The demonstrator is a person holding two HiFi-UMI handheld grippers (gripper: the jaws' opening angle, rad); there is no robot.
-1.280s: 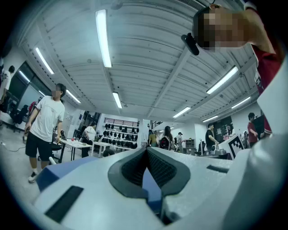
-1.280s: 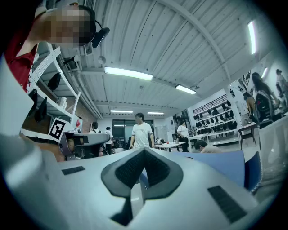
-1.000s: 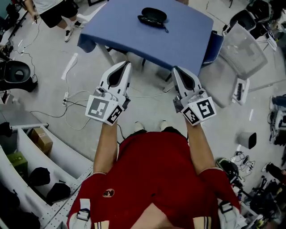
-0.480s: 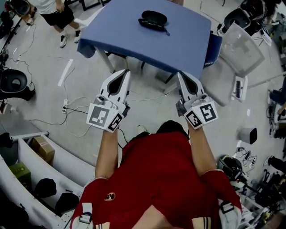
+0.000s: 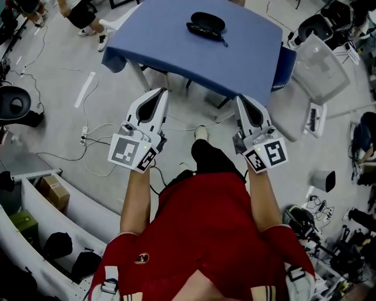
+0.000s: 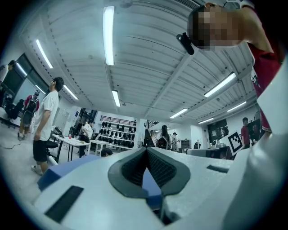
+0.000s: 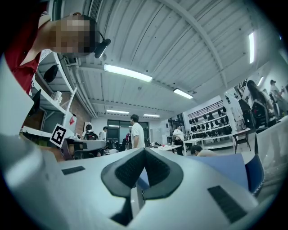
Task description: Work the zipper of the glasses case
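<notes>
The black glasses case (image 5: 205, 24) lies on the far part of the blue table (image 5: 176, 47), with its zipper pull trailing to the right. Both grippers hang in front of the table's near edge, over the floor and well short of the case. My left gripper (image 5: 160, 93) points toward the table with its jaws shut and nothing between them. My right gripper (image 5: 241, 100) is shut and empty too. In the left gripper view the closed left gripper (image 6: 146, 151) points at the room, with the table (image 6: 63, 168) low at the left. The right gripper view shows the shut right gripper (image 7: 144, 151) beside the table (image 7: 225, 166).
A grey chair (image 5: 314, 67) stands right of the table. Cables (image 5: 94, 135) run over the floor at the left, by a black stool (image 5: 14, 103). White shelves with boxes (image 5: 35, 206) sit at the lower left. A person's legs (image 5: 82, 17) show at the top left.
The person has stepped toward the table, with one foot now forward between the grippers. Both grippers stayed shut and came slightly nearer the table's edge.
</notes>
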